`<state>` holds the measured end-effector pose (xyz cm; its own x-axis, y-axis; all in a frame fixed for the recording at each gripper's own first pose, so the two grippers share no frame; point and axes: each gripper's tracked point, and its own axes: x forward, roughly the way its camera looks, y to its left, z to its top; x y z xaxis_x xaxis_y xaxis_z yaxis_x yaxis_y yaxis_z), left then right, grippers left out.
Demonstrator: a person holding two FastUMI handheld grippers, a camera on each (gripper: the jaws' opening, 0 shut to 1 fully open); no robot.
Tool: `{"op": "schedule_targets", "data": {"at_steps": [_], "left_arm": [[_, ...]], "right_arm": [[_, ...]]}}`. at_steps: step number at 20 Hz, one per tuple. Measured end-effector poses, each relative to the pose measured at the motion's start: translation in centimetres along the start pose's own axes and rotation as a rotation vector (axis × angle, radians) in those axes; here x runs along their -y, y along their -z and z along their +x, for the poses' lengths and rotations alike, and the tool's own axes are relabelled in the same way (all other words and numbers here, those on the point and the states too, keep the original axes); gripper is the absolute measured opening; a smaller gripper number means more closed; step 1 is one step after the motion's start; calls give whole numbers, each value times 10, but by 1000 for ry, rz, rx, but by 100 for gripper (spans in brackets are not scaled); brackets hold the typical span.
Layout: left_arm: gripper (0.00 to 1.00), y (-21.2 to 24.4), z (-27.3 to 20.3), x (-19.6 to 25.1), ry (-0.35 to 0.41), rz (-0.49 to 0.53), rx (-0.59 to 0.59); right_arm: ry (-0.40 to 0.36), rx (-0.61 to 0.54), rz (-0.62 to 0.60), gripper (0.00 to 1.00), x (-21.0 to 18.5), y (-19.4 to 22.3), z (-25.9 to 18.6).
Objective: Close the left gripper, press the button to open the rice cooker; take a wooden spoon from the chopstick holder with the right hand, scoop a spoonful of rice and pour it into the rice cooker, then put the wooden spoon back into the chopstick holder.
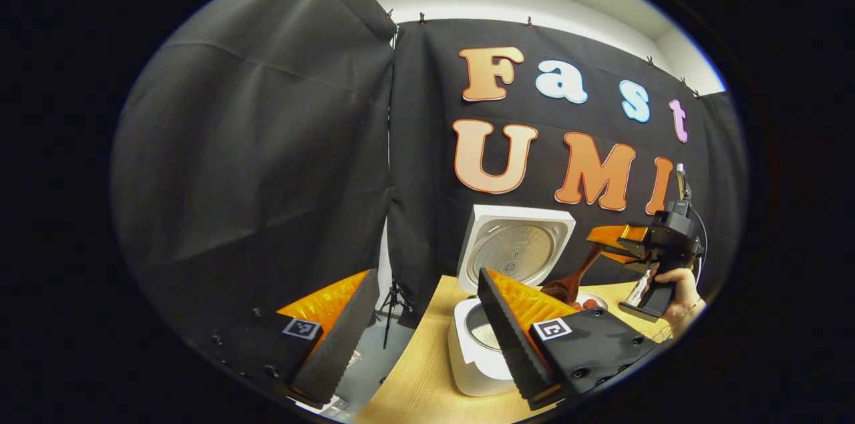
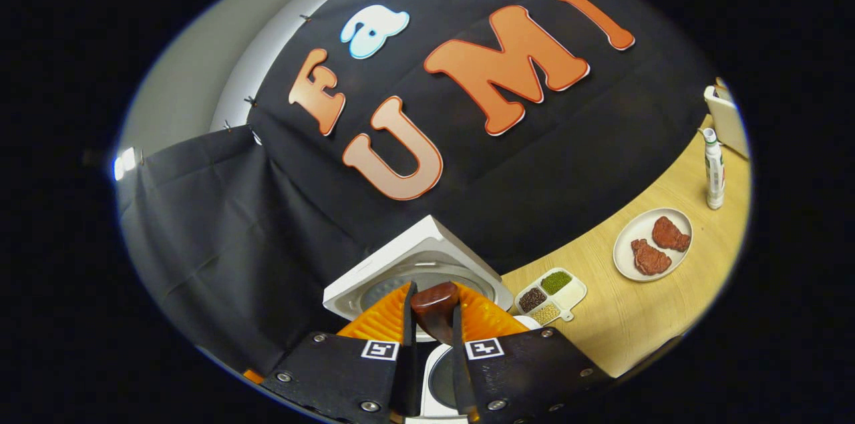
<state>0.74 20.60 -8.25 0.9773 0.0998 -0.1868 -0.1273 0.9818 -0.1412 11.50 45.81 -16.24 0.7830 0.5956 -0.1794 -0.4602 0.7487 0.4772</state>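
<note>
The wooden spoon (image 2: pixel 435 309) is clamped between the right gripper's (image 2: pixel 433 337) fingers, its bowl tipped down over the open rice cooker (image 1: pixel 475 344), whose lid (image 1: pixel 514 247) stands upright at the back of the wooden table (image 2: pixel 641 317). The left gripper (image 1: pixel 427 324) hangs beside the cooker with its jaws wide apart, holding nothing. Further right on the table sit a divided dish of beans (image 2: pixel 550 294), a plate with two reddish pieces (image 2: pixel 652 244) and a bottle (image 2: pixel 713 169).

R gripper (image 2: pixel 433 337) bottom centre, fingers clamped on wooden spoon (image 2: pixel 435 310) | rice cooker (image 2: pixel 427 264) w/ lid raised, just behind | 3-compartment grain dish (image 2: pixel 573 290) right of cooker | plate (image 2: pixel 628 264) w/ 2 brown pieces, mid-right | bottle (image 2: pixel 713 167) upright, far right | wooden table (image 2: pixel 634 324)
</note>
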Motion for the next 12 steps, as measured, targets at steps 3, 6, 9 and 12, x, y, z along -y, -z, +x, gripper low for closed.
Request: {"op": "schedule_targets", "data": {"at_steps": [3,6,9,12], "left_arm": [[100,-2,1,0,-1,3,1],[100,1,1,-2,-4,4,-2],[100,2,0,-1,-3,-3,-5],[100,3,-1,-3,-5,3,-5]], "right_arm": [[-16,8,-90,22,-14,-2,-1],[-34,6,-202,22,-29,4,-3],[-57,2,-304,22,-45,10,-4],[-83,1,-366,22,-57,15,-5]]}}
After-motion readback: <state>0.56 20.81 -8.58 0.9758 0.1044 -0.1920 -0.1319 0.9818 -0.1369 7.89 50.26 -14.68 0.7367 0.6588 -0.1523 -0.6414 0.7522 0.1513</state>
